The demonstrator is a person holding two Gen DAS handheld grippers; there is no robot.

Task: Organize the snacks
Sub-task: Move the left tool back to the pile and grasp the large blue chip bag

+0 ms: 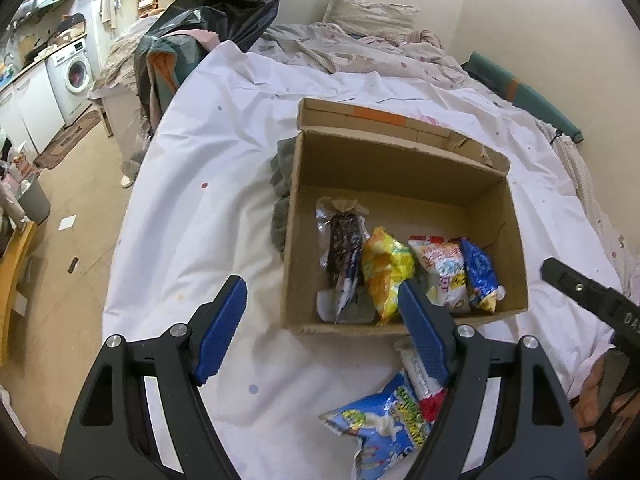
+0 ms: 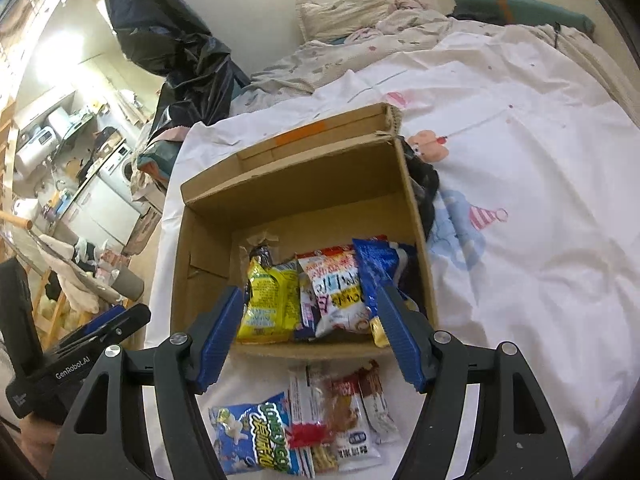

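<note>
1. Above the bed's white sheet, my right gripper hangs with its jaws apart and nothing between the blue pads; my left gripper is likewise spread and empty.
2. Directly below and just toward me from the right gripper lie the loose snacks: a blue puffed-snack bag, a clear-and-red wrapper and a brown-and-white bar packet, side by side, long axes pointing roughly away from me toward the box.
3. I judge the right gripper nearer the bar packets; the blue bag sits under my left gripper's right finger.
4. Beyond them stands the open cardboard box, holding a yellow bag, a white-and-red bag and a blue packet along its near wall.
5. That near wall stands between the loose snacks and the box floor; the far half looks free.
</note>
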